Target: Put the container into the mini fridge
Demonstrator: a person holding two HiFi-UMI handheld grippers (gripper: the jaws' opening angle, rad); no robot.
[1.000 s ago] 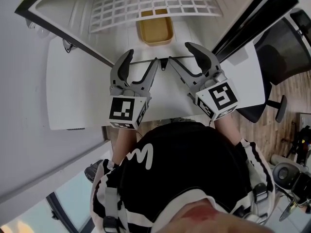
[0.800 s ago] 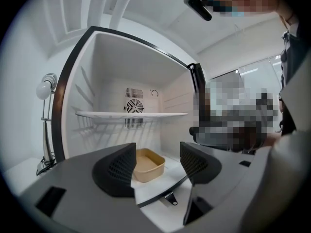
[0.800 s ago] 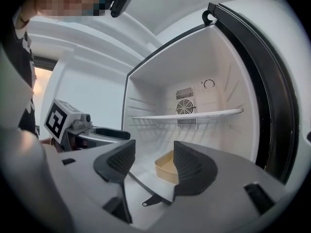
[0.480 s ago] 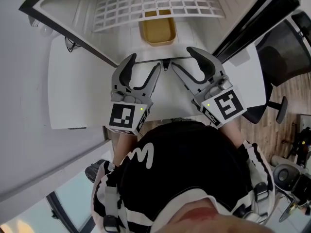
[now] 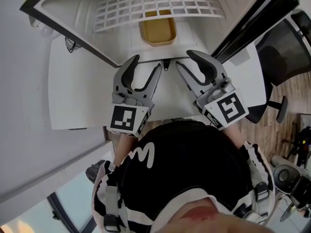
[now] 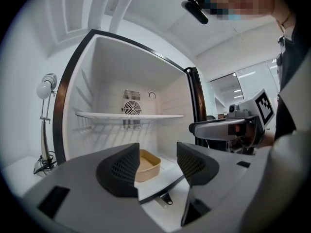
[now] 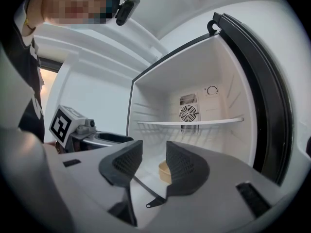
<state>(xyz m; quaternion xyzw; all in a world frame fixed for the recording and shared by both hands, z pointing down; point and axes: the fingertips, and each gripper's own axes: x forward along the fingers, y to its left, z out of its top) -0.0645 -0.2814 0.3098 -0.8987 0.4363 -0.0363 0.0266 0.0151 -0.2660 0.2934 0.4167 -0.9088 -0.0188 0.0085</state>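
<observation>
The tan container [image 5: 157,32] stands on the floor of the open mini fridge [image 5: 73,13], below its wire shelf [image 5: 155,4]. It also shows between the jaws in the left gripper view as the container [image 6: 148,165], and partly behind a finger in the right gripper view as the container [image 7: 163,172]. My left gripper [image 5: 146,64] and right gripper [image 5: 185,59] hover side by side in front of the fridge opening, apart from the container. Both are open and their jaws have just been closing, the right more, with nothing between them.
The fridge door [image 5: 252,18] stands open at the right. A small metal latch [image 5: 166,67] sits at the fridge's front lip. A white table [image 5: 77,91] lies to the left with a lamp [image 6: 46,89] on it. An office chair [image 5: 286,52] stands at the right.
Both grippers' jaws have narrowed, the right one clearly more. The right gripper has drawn slightly back from the fridge. The container has not moved.
</observation>
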